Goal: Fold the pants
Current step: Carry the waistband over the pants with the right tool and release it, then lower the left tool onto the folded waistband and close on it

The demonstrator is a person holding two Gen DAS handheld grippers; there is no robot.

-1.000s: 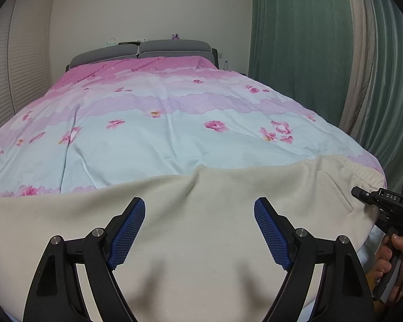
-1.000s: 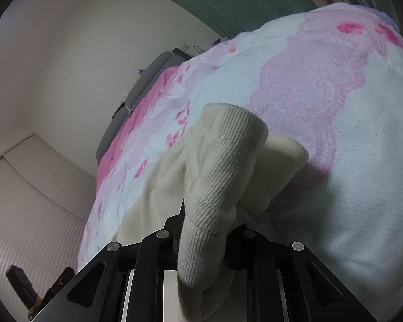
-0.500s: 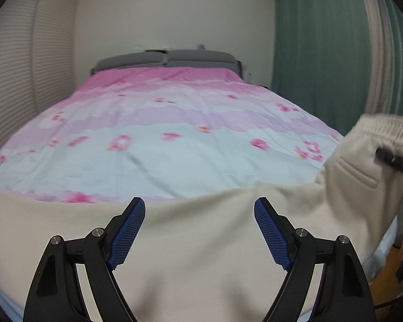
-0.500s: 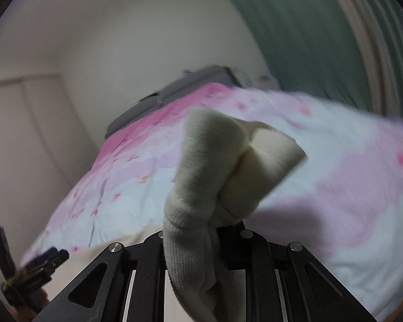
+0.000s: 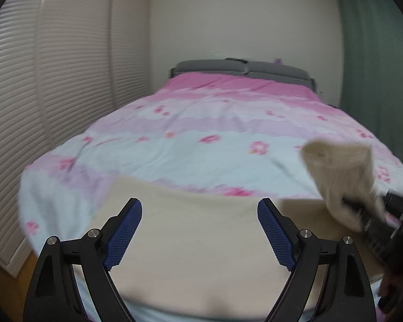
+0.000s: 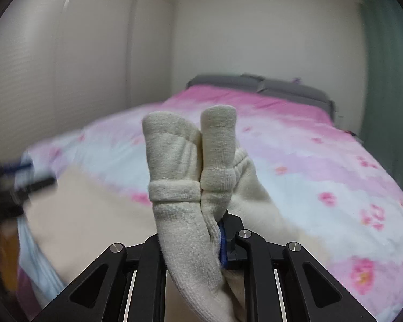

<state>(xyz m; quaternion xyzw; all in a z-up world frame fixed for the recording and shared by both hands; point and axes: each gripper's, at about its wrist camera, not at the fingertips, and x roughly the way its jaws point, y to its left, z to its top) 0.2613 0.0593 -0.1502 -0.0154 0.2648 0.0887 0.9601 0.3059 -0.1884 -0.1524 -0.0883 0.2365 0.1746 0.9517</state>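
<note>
Left wrist view: the left tongs [image 5: 199, 234] hover open, holding nothing, above cream knit pants [image 5: 201, 247] spread across the foot of a bed with a pink floral duvet [image 5: 228, 123]; at 3 o'clock a raised cuffed end is visible.

Right wrist view: the right tongs [image 6: 201, 247] clamp that bunched ribbed end [image 6: 190, 161], lifted off the bed. Judged early: the fold is begun, not laid.

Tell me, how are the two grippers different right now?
The left gripper is open, its blue pads spread wide with nothing between them; the right gripper is shut on the pants. The left one hovers over the flat cream cloth on the bed; the right one lifts a bunched ribbed end up off the bed. Both are black with blue pads and point toward the headboard.
</note>
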